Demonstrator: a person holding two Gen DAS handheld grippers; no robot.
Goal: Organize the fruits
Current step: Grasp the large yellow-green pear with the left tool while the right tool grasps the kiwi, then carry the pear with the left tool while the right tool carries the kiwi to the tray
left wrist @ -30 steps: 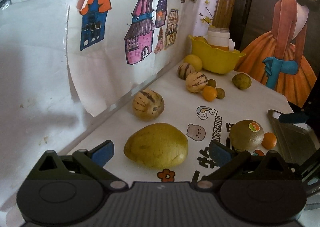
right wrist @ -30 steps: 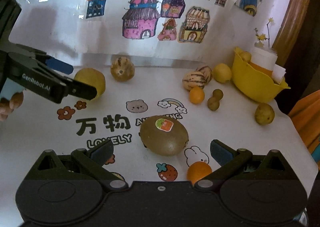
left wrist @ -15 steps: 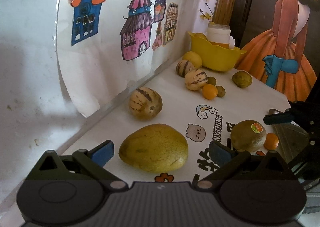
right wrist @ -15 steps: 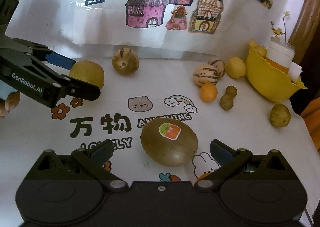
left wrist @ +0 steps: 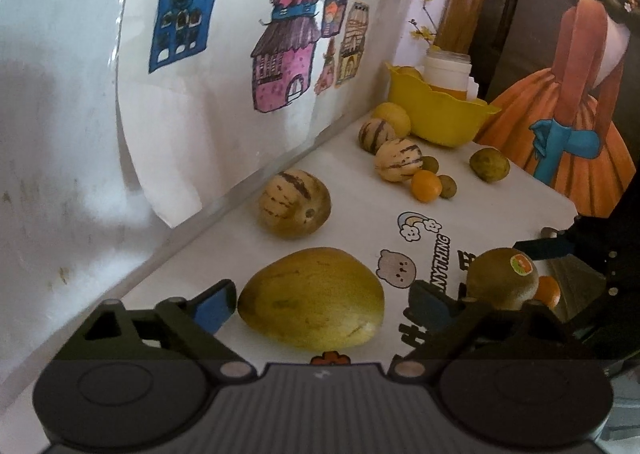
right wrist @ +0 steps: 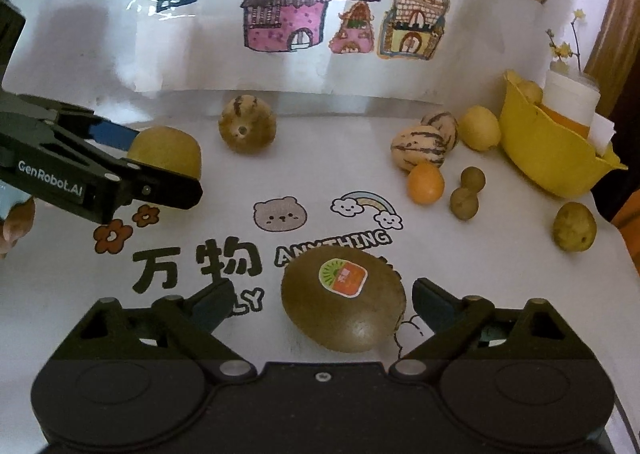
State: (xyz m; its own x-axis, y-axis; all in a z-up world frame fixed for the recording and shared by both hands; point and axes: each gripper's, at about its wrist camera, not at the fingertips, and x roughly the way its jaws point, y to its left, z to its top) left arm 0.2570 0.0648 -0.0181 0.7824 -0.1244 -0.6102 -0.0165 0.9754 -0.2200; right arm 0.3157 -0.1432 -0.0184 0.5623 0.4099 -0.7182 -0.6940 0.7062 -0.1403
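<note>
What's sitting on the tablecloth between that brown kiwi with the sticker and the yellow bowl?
In the right wrist view, a small orange citrus fruit and two small olive-green round fruits lie between the stickered brown kiwi and the yellow bowl.

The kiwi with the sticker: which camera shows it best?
The right wrist view: the kiwi lies whole and close, sticker up, between the open right gripper fingers. The left wrist view shows it off to the side, partly behind a finger.

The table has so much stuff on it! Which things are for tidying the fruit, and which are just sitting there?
For the job:
- yellow melon, between the left gripper jaws, which have just been closing
- kiwi, between the right gripper jaws, also closing
- striped melons
- orange
- yellow bowl

Just there:
- house drawings
- white jar
- cartoon tablecloth
</note>
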